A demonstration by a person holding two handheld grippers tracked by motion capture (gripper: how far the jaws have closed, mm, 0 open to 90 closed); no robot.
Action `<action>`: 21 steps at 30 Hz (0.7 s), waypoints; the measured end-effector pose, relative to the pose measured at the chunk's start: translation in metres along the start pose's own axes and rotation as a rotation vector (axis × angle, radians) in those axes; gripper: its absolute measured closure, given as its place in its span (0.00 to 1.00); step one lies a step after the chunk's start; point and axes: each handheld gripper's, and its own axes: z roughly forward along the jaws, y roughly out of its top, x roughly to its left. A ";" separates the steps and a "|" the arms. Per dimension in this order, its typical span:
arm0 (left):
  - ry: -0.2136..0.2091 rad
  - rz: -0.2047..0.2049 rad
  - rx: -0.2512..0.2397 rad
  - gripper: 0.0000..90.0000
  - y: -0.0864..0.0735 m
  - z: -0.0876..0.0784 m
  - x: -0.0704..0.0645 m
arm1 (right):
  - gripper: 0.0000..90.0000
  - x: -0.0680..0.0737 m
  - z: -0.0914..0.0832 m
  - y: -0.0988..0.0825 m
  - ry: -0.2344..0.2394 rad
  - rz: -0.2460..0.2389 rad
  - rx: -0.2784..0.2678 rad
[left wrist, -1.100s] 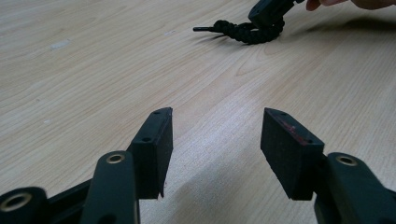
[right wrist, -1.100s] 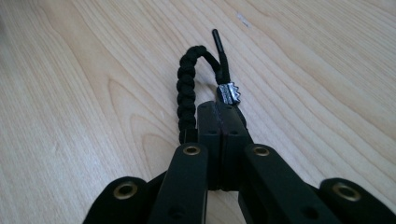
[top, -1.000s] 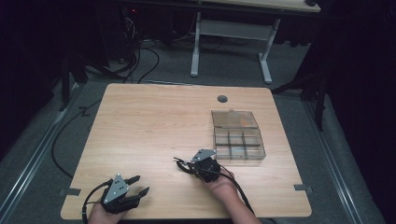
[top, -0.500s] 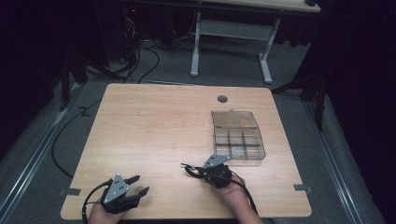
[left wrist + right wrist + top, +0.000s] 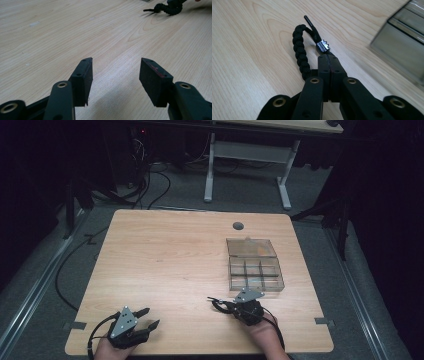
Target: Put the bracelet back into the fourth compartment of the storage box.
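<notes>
A black braided bracelet (image 5: 299, 50) with a small silver bead (image 5: 323, 46) lies on the wooden table (image 5: 170, 255), looping out ahead of my right gripper (image 5: 328, 58). That gripper is shut, its jaws pinching the cord just behind the bead. From above, the right gripper (image 5: 229, 307) sits near the table's front edge, right of centre, with the bracelet (image 5: 217, 302) trailing to its left. My left gripper (image 5: 151, 316) rests at the front left corner, open. Nothing lies between the jaws of the left gripper (image 5: 115, 67). In its view the bracelet (image 5: 170, 7) lies far off.
A clear plastic compartment box (image 5: 255, 265) with its lid open stands just beyond the right gripper, and its wall (image 5: 402, 50) is close on the right in the right gripper view. A round cable hole (image 5: 238, 226) marks the far table edge.
The right gripper has slid right and toward the front edge, dragging the bracelet along. The left gripper has stayed put.
</notes>
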 end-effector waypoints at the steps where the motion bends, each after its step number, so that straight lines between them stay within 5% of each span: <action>1: 0.001 0.001 0.000 0.50 0.000 0.000 0.000 | 1.00 -0.001 -0.001 -0.001 -0.001 0.005 -0.002; 21: 0.003 0.005 0.001 0.50 0.000 0.000 0.000 | 1.00 -0.014 -0.027 -0.023 -0.038 0.055 -0.029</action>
